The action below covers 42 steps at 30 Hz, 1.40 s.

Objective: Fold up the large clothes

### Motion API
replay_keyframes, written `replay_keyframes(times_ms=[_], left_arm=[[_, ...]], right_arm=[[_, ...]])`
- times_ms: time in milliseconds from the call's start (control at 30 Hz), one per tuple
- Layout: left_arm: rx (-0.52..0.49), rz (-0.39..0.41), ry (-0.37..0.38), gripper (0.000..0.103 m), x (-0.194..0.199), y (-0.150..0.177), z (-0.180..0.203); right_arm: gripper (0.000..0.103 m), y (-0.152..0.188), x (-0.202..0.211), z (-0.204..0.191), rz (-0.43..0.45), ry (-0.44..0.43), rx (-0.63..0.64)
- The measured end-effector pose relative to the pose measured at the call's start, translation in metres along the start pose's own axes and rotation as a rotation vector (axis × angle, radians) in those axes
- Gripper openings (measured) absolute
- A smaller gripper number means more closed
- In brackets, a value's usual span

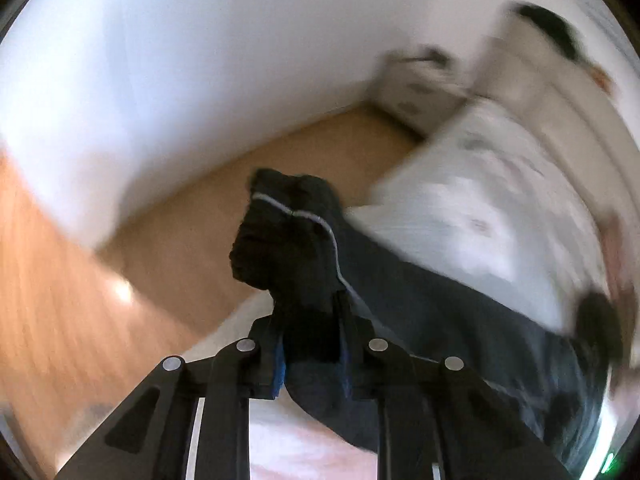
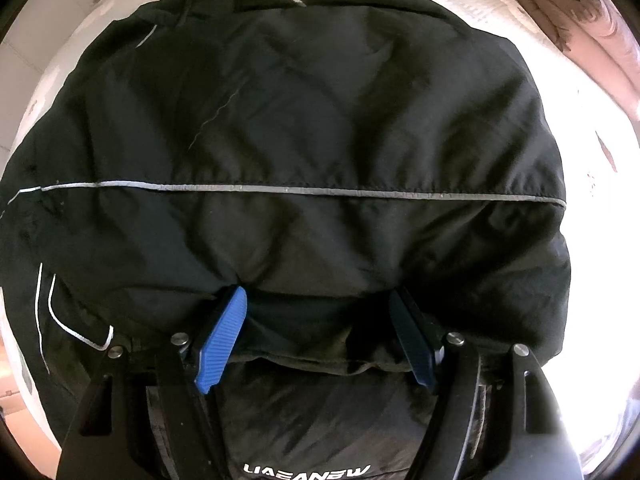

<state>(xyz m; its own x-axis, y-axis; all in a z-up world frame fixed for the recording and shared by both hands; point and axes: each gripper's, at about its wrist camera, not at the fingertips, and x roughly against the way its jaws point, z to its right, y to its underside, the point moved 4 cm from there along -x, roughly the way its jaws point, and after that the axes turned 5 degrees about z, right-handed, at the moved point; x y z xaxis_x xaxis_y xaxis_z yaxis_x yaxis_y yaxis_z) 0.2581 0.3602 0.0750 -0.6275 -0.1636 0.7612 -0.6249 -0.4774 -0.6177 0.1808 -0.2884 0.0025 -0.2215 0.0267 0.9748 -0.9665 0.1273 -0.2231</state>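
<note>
Left gripper (image 1: 308, 320) was pinching a bunched end of the black jacket (image 2: 312, 152) – lifted off the white bed (image 1: 480, 200), view blurred. Right gripper (image 2: 320, 320) was spread wide, pads (image 2: 222, 340) against the jacket's near edge – garment lay flat across the bed.

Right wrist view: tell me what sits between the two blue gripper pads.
A fold of the black jacket, bulging between the open right gripper pads, not yet pinched.

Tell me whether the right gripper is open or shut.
Open: the right gripper has its blue pads wide apart, pressed against the black jacket.
</note>
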Motion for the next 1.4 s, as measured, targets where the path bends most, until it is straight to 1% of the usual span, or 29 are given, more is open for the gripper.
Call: replay_keyframes(times_ms=[33,67,100,167,233,333,467,533,633,667,700,733,767,800,833,867,933,1000,1067,1100,1167,1200,1300,1333,1367,1400], left_arm=[[-0.074,0.021,0.023,0.021,0.016,0.002,0.027],[-0.119,0.031,0.047,0.02,0.027,0.006,0.046],[-0.19,0.04,0.095,0.019,0.041,0.014,0.08],[-0.3,0.054,0.142,0.018,0.059,0.032,0.132],[-0.383,0.052,0.206,0.018,0.07,0.055,0.184],[-0.47,0.046,0.284,0.018,0.078,0.09,0.248],[-0.544,-0.034,0.409,0.017,0.076,0.149,0.329],[-0.595,-0.094,0.48,0.017,0.081,0.181,0.366],[-0.628,-0.172,0.597,0.018,0.091,0.222,0.406],[-0.637,-0.2,0.613,0.019,0.089,0.235,0.418],[-0.643,-0.232,0.627,0.021,0.084,0.248,0.427],[-0.642,-0.279,0.645,0.024,0.075,0.262,0.433],[-0.631,-0.344,0.66,0.026,0.063,0.276,0.437],[-0.596,-0.416,0.685,0.034,0.049,0.287,0.437],[-0.541,-0.49,0.716,0.042,0.036,0.298,0.437],[-0.51,-0.514,0.722,0.042,0.032,0.306,0.435],[-0.471,-0.513,0.748,0.043,0.029,0.305,0.433],[-0.449,-0.537,0.77,0.045,0.036,0.301,0.427],[-0.417,-0.56,0.805,0.045,0.053,0.293,0.423],[-0.418,-0.558,0.827,0.046,0.064,0.29,0.419],[-0.424,-0.535,0.838,0.055,0.083,0.279,0.41],[-0.424,-0.523,0.834,0.059,0.09,0.27,0.403],[-0.403,-0.479,0.783,0.059,0.101,0.252,0.377],[-0.398,-0.463,0.751,0.059,0.101,0.247,0.369],[-0.4,-0.437,0.7,0.059,0.099,0.24,0.358],[-0.403,-0.423,0.674,0.059,0.098,0.233,0.348]], right_arm=[[0.076,-0.001,0.0,0.002,0.004,-0.003,0.001],[0.076,-0.001,0.0,0.002,0.012,-0.006,0.003],[0.076,0.0,0.002,0.002,0.023,-0.007,0.007],[0.076,0.003,0.006,0.002,0.041,-0.008,0.021],[0.076,0.005,0.015,0.001,0.06,-0.018,0.036],[0.076,0.01,0.034,-0.001,0.105,-0.041,0.065],[0.076,0.018,0.052,0.001,0.129,-0.087,0.105],[0.076,0.02,0.059,0.004,0.134,-0.112,0.109],[0.076,0.022,0.072,0.013,0.156,-0.133,0.11],[0.076,0.023,0.075,0.018,0.163,-0.136,0.108],[0.076,0.023,0.079,0.024,0.171,-0.138,0.104],[0.076,0.022,0.081,0.028,0.174,-0.14,0.1],[0.076,0.023,0.082,0.034,0.177,-0.141,0.094],[0.076,0.022,0.081,0.039,0.177,-0.14,0.086],[0.076,0.022,0.08,0.037,0.173,-0.139,0.077],[0.076,0.023,0.076,0.04,0.163,-0.143,0.064],[0.076,0.024,0.067,0.043,0.142,-0.167,0.034],[0.076,0.026,0.062,0.048,0.122,-0.211,-0.008],[0.076,0.022,0.063,0.048,0.12,-0.257,-0.038],[0.076,0.02,0.067,0.048,0.129,-0.284,-0.053],[0.077,0.014,0.078,0.045,0.152,-0.325,-0.069],[0.077,0.009,0.083,0.041,0.167,-0.346,-0.071],[0.079,-0.003,0.083,0.026,0.172,-0.405,-0.076],[0.079,-0.007,0.078,0.019,0.162,-0.426,-0.074],[0.079,-0.011,0.07,0.01,0.152,-0.447,-0.075],[0.079,-0.014,0.063,0.005,0.14,-0.459,-0.082]])
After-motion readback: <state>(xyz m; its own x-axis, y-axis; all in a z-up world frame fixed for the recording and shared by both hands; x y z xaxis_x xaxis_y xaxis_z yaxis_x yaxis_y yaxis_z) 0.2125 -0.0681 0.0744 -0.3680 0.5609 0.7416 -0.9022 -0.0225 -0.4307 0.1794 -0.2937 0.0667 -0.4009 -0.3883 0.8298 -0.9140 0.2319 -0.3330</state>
